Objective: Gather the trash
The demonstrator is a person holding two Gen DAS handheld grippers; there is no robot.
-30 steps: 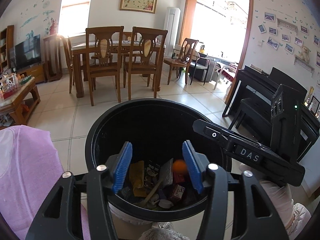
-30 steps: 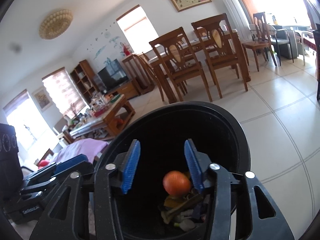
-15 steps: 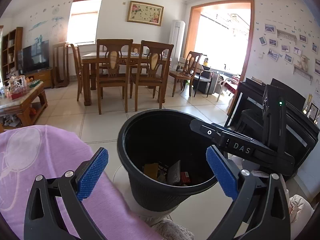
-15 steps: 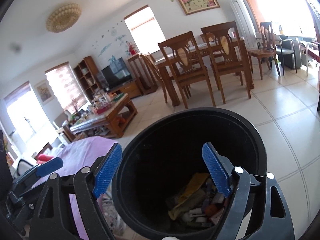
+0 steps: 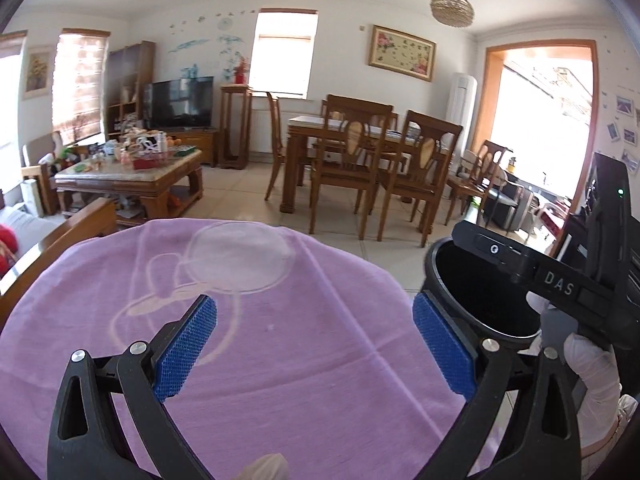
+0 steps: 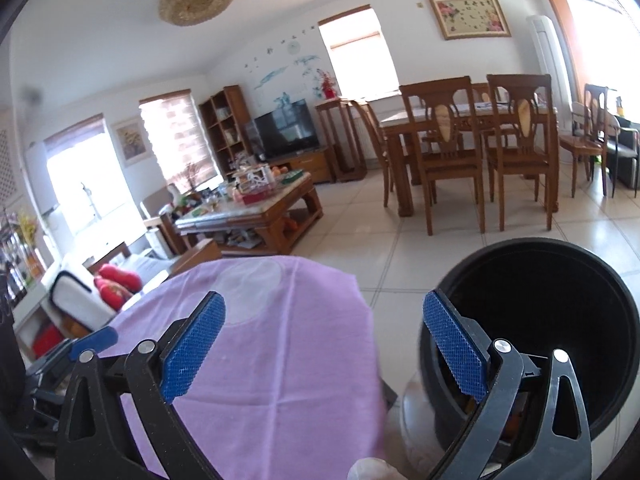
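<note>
A black round trash bin (image 6: 560,304) stands on the tiled floor at the right; it also shows in the left wrist view (image 5: 480,292), its contents hidden from here. My left gripper (image 5: 316,344) is wide open and empty over a table under a purple cloth (image 5: 280,360). My right gripper (image 6: 324,344) is wide open and empty, straddling the cloth's right edge (image 6: 280,340) and the bin's left rim. The right gripper's body (image 5: 560,280) shows over the bin in the left wrist view. No trash item shows on the cloth.
A wooden coffee table (image 5: 132,180) with clutter stands at the far left. A dining table with chairs (image 5: 372,160) stands behind. A sofa with a red cushion (image 6: 116,280) is at the left. A dark piano (image 5: 608,216) is at the far right.
Both grippers swung left, away from over the bin toward the purple cloth. An orange ball dropped from the right gripper into the bin a second ago. Both grippers opened wide.
</note>
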